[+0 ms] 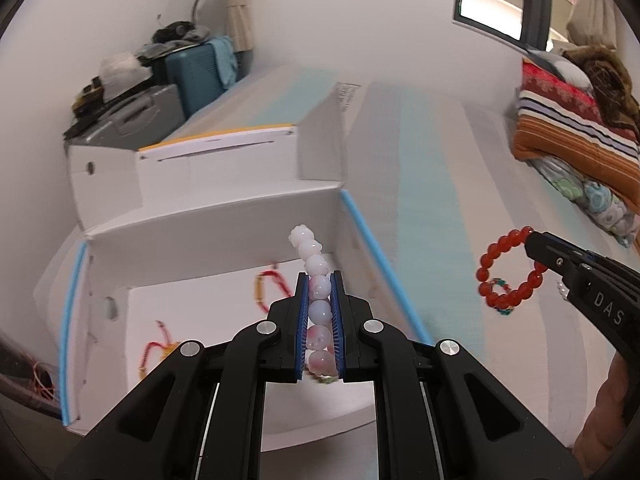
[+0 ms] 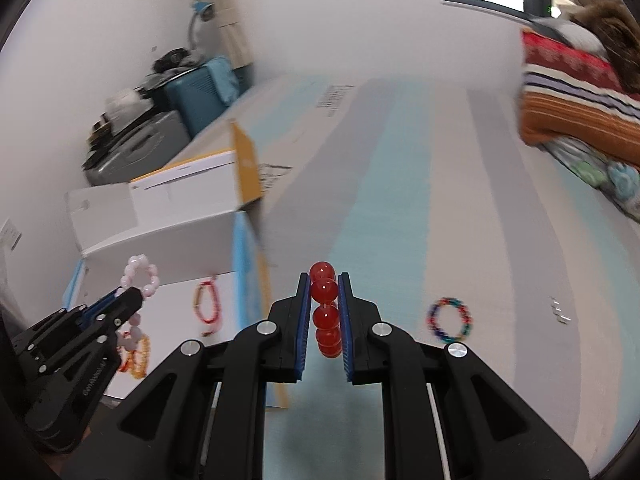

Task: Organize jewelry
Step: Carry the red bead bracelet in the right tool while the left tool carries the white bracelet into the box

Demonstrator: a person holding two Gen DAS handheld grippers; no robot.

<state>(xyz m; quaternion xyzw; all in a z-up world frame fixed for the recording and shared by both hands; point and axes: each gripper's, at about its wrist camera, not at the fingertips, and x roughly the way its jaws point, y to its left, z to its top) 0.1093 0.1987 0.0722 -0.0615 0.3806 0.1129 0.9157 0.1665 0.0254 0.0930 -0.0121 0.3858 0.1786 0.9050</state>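
The striped bedcover (image 2: 400,200) is stretching out under both my tools, pale blue and grey bands running toward the folded blankets (image 1: 576,120) at the far right. On its left side the white cardboard box (image 1: 224,216) is sitting open, flaps up, blue tape along its edges. I am holding my left gripper (image 1: 319,312) over that box, its blue-padded jaws pressing together on the pink-and-white bead bracelet (image 1: 316,300), which is standing edge-on between them and sticking up past the tips. My right gripper (image 2: 325,312) is hanging over the bedcover just right of the box, its jaws pinching the red bead bracelet (image 2: 326,312) (seen from the left wrist camera, the loop is dangling free in the air). Inside the box, two red-and-yellow cord bracelets (image 1: 270,290) are lying on the white floor, apart from each other. A multicoloured bead bracelet (image 2: 450,320) is lying flat on the bedcover to the right of my right gripper, and a few tiny silver pieces (image 2: 558,310) are resting farther right.
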